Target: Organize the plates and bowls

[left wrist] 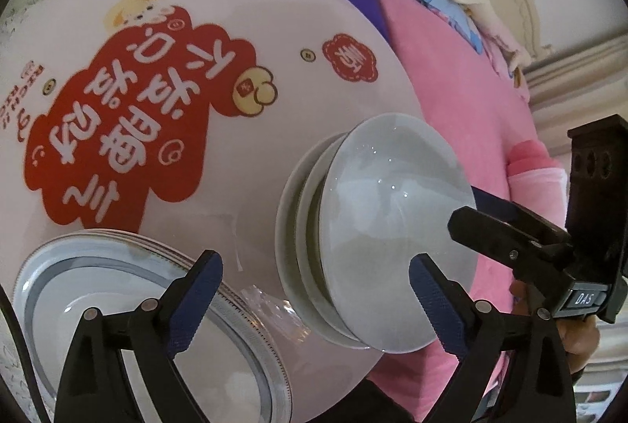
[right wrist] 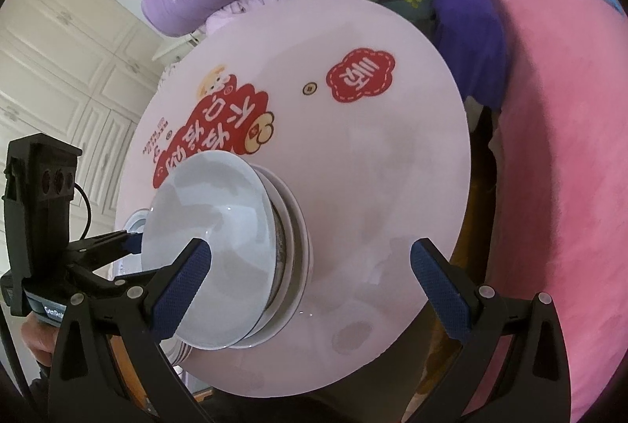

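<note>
The stack of pale glazed bowls (left wrist: 392, 226) sits upright, mouths up, on the round white table (right wrist: 392, 167), apparently level; left gripper (left wrist: 316, 289) and right gripper (right wrist: 310, 277) both gape wide, empty.

Pale bowls (left wrist: 392, 226) stacked beside ringed plates (left wrist: 129, 289).

round table (right wrist: 392, 163), bowl stack (right wrist: 219, 250), plates (left wrist: 129, 289)

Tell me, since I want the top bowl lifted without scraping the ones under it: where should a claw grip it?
Grip the top bowl by its thin flared rim, one finger inside and one outside. Come from the near table edge, where the rim overhangs the stack and the right claw stands open.
</note>
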A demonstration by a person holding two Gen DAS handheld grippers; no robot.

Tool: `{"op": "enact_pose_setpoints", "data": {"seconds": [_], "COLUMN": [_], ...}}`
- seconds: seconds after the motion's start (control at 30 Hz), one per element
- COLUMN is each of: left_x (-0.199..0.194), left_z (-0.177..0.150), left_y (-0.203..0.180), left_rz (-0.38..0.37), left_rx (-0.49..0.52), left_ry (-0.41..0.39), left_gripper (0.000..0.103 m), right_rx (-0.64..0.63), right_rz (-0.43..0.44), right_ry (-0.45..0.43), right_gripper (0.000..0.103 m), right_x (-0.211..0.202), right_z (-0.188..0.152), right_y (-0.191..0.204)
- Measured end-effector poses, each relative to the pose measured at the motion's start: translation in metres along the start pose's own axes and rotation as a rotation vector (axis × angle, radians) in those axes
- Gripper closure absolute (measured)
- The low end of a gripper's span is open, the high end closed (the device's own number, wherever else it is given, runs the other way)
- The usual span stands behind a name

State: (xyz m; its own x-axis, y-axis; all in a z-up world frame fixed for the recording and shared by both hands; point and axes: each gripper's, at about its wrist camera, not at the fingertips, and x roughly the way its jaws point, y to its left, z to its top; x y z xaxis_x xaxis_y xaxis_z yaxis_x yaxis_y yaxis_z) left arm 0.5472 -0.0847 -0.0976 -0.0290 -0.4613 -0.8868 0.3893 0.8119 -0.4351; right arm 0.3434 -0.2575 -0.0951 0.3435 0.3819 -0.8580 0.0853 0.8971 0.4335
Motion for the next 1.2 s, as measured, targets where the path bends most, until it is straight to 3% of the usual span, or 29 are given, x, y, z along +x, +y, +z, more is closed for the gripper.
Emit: {"op": "enact_pose_setpoints", "data": {"seconds": [0.2,0.37,0.57,0.7,0.77,0.9,1.2], "left_x": [0.013,0.018,0.022,0.026,0.027,0.027,0.023], "left_z": [0.003,0.005,0.006,0.006,0.006,0.005,0.004], "left_y": [0.004,0.009,0.010,0.010,0.009,0.008,0.010], "left_rz": [-0.025,-0.036,-0.050,-0.068,-0.058,-0.056,-0.056], "left_rx": [-0.021,-0.041,-0.062,-0.078,-0.078,-0.096,-0.112], "left_ry": [0.010,0.010,0.017,0.025,0.023,0.016,0.012], "left_gripper": [0.017,0.030,0.046,0.058,0.060,0.061,0.064], "right_rx": [0.019,0.027,0.033,0.031,0.035,0.047,0.080], "right_rz": [0.008,0.012,0.013,0.018,0.045,0.087,0.091], "right_ry": [0.025,0.040,0.065,0.090,0.099,0.110,0.118], "right_gripper": [0.001,0.005,0.018,0.035,0.040,0.060,0.066], "right_x": [0.009,0.015,0.021,0.028,0.030,0.029,0.024], "right_z": [-0.004,-0.005,-0.006,-0.006,-0.007,-0.006,-0.010], "right_y": [-0.003,-0.005,-0.005,-0.002,0.000,0.005,0.001]}}
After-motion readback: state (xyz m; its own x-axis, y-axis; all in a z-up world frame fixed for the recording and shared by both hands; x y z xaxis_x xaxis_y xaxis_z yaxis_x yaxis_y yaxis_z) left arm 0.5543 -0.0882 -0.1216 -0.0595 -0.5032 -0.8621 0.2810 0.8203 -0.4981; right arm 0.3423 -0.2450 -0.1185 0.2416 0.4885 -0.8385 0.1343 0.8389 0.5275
